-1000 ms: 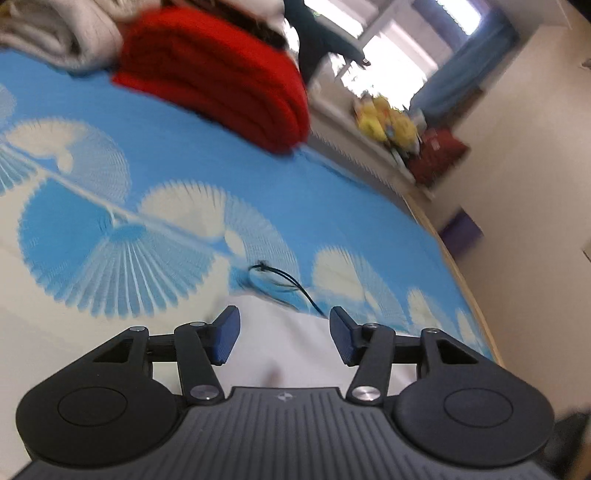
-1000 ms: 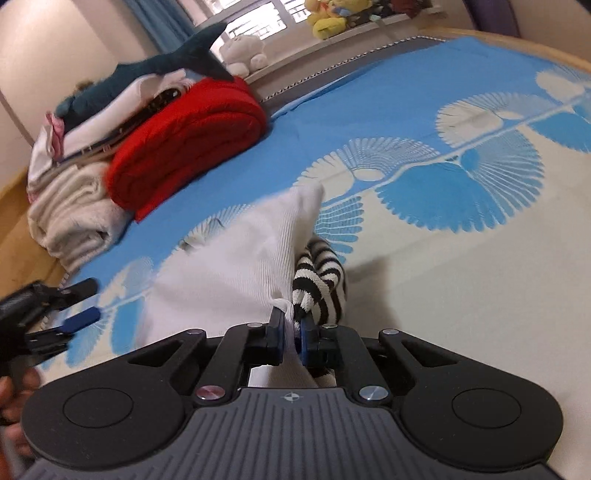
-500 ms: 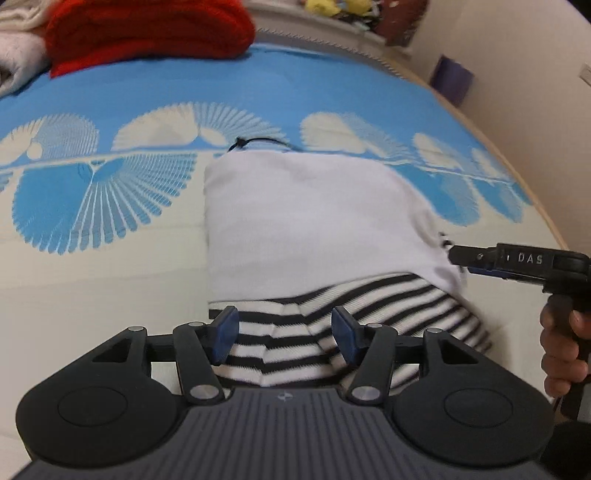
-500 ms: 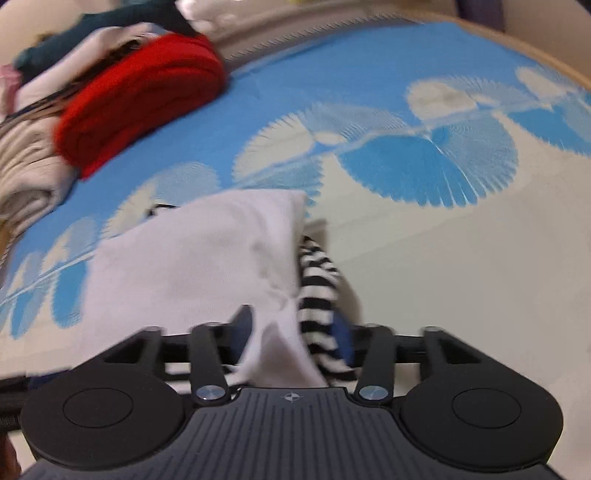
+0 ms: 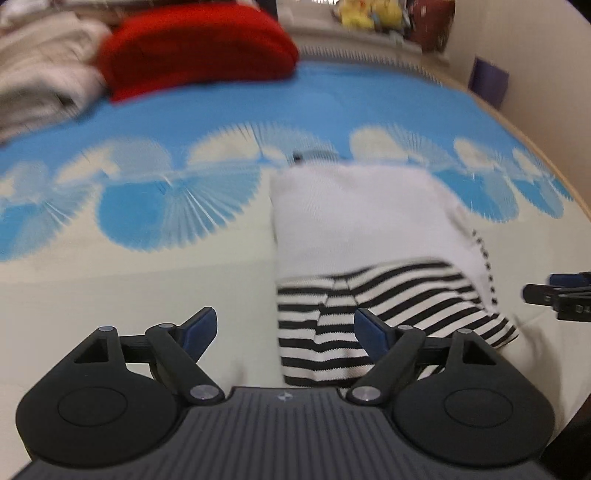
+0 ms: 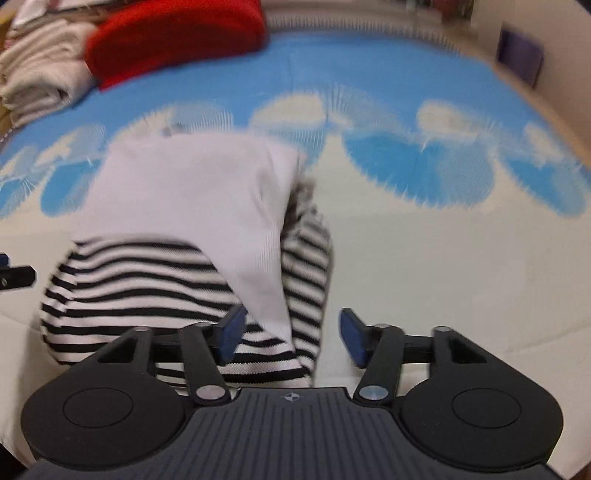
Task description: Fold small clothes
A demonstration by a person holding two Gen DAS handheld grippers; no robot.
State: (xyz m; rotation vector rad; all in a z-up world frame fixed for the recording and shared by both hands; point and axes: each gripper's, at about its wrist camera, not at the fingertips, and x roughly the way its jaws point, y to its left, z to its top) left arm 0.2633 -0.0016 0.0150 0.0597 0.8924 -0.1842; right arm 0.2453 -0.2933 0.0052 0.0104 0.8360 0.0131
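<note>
white ribbed cloth with black-and-white striped sleeves: one small garment (image 5: 362, 229) lies folded on the bed sheet (image 5: 147, 295), its plain white body doubled over on top and the striped part showing along the near edge. in the right wrist view two striped parts can be counted, a broad one at the front left and a narrower sleeve down the right side under the white flap.

the left gripper (image 5: 284, 328) has its two blue-padded fingers spread wide; its jaws have just been opening, and the left corner of the striped hem shows between them, the pads not pressing on it. the right gripper (image 6: 290, 336) also stands wide apart, its jaws just opened too, with the white flap and striped hem lying loose in the gap, gripped by neither pad. each gripper's tip shows at the edge of the other's view.

at the far end of the bed sits one red knitted bundle (image 5: 199, 48), and beside it one stack of cream folded clothes (image 5: 40, 81). the sheet is blue with pale fan shapes. yellow soft toys (image 5: 365, 14) show on the sill, too blurred to count.
</note>
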